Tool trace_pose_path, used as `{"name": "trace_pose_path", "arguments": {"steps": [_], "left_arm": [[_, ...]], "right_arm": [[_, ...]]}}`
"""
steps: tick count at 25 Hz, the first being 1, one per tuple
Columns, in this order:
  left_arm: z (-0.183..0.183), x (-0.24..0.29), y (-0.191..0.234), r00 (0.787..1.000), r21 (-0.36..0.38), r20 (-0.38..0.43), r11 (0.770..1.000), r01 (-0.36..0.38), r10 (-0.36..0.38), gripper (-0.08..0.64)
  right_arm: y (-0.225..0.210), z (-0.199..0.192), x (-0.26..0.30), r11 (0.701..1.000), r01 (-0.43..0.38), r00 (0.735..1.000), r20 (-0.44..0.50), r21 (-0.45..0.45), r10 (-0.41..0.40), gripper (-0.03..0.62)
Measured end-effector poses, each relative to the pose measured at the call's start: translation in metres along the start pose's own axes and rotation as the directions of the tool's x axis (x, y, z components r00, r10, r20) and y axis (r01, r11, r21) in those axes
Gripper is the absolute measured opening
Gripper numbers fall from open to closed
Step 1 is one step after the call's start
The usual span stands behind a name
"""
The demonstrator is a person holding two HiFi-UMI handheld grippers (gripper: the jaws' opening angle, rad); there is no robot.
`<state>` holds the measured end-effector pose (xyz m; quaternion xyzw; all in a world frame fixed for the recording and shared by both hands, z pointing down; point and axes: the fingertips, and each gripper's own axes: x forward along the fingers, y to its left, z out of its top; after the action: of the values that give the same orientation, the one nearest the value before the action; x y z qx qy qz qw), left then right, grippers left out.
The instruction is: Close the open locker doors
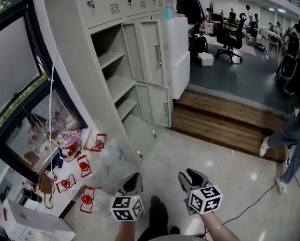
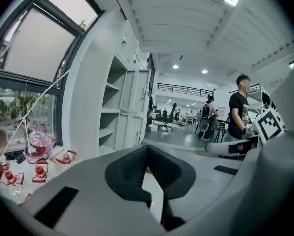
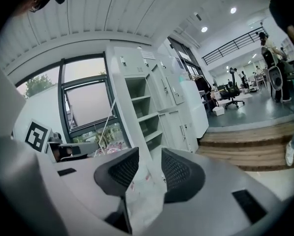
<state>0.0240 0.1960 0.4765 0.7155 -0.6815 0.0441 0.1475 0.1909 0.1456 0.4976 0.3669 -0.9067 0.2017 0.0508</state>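
The grey locker cabinet [image 1: 107,14] stands ahead on the left with one column open and its shelves [image 1: 117,82] bare. Its tall upper door [image 1: 151,49] and shorter lower door [image 1: 157,103] both swing out to the right. The left gripper view shows the same open doors [image 2: 137,107], and the right gripper view shows them too [image 3: 171,107]. Both grippers are low in the head view, well short of the locker. My left gripper [image 1: 134,178] [image 2: 147,150] is shut with nothing in it. My right gripper [image 1: 191,175] [image 3: 150,152] is open, with only floor showing through the gap.
Red toys [image 1: 84,185], a pink bundle [image 1: 69,142] and a clear plastic bag [image 1: 109,159] lie on the floor by the window. A white cabinet [image 1: 179,54] stands beside the doors. A wooden step [image 1: 225,119] rises beyond, a person's legs [image 1: 285,144] at right.
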Motion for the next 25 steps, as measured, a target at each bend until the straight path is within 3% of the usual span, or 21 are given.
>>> {"name": "trace_pose_path", "arguments": {"steps": [7,17,25], "left_arm": [[0.021,0.079,0.044,1.000,-0.001,0.008,1.000,0.025,-0.025,0.020],[0.089,0.196,0.131,0.998,0.013,0.040,0.999,0.045,-0.046,0.020],[0.111,0.265,0.170,0.996,0.032,0.022,0.996,0.088,-0.089,0.020]], "right_arm": [[-0.029,0.028,0.079,1.000,0.029,0.999,0.015,0.010,-0.030,0.133],[-0.063,0.095,0.216,0.996,0.084,0.995,0.051,0.007,-0.084,0.133],[-0.095,0.123,0.284,0.989,0.147,0.987,0.068,0.030,-0.148,0.133]]}}
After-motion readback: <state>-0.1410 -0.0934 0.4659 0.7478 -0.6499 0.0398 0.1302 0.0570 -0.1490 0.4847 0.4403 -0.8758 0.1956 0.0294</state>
